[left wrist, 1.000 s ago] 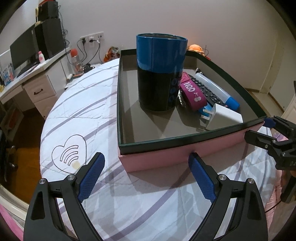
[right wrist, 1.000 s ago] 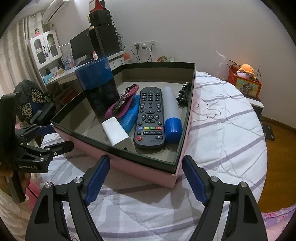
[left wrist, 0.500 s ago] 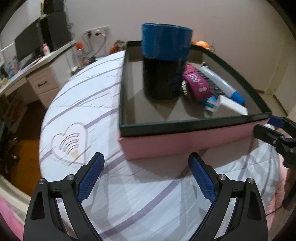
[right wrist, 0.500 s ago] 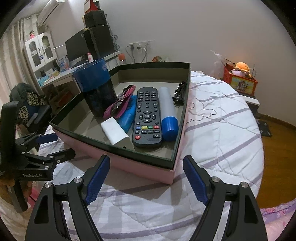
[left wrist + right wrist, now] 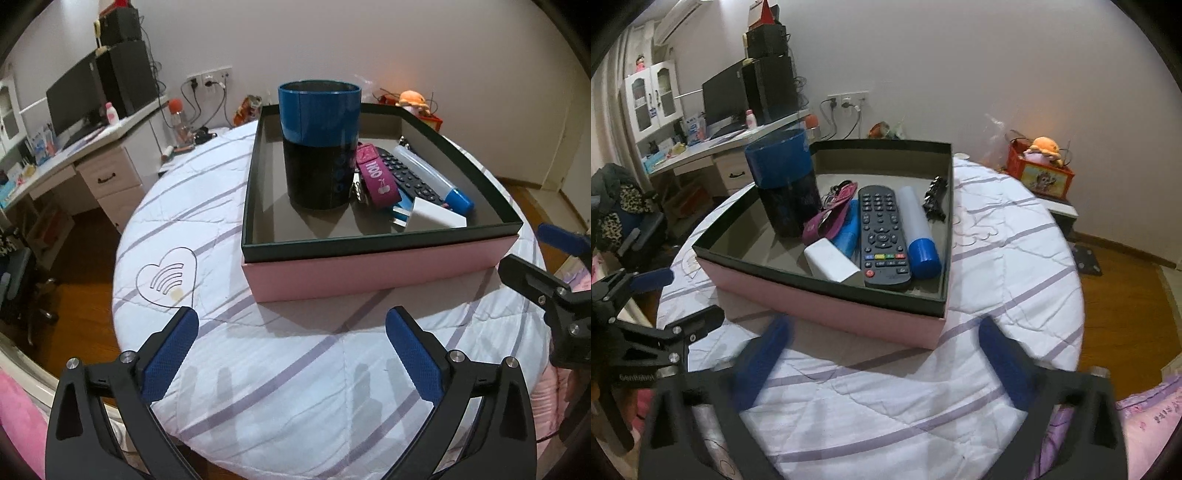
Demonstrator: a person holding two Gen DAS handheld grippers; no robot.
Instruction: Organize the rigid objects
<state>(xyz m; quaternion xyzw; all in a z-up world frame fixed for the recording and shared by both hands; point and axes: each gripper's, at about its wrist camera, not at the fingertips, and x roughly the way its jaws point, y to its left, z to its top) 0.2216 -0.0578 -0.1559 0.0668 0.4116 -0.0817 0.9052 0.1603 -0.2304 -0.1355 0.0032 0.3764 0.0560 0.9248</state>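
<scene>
A pink box with a dark rim [image 5: 380, 264] [image 5: 827, 306] sits on the round quilted table. In it stand a tall blue and black cylinder [image 5: 319, 142] [image 5: 786, 184], a black remote [image 5: 882, 236], a white tube with a blue cap [image 5: 919, 229] [image 5: 432, 177], a white block [image 5: 831, 260] [image 5: 436, 219], a magenta strap [image 5: 376, 179] [image 5: 831, 219] and a small black clip [image 5: 936, 197]. My left gripper [image 5: 291, 354] is open and empty in front of the box. My right gripper [image 5: 886, 365] is open and empty, near the box's corner.
The table's white cloth with purple stripes [image 5: 258, 387] drops off to a wooden floor [image 5: 1126, 295]. A desk with a monitor [image 5: 74, 107] stands at the left. A red toy box [image 5: 1039, 170] sits at the right by the wall.
Both grippers have drawn back from the box, which looks smaller and farther away. Both stay open and empty. The things in the box have not moved.
</scene>
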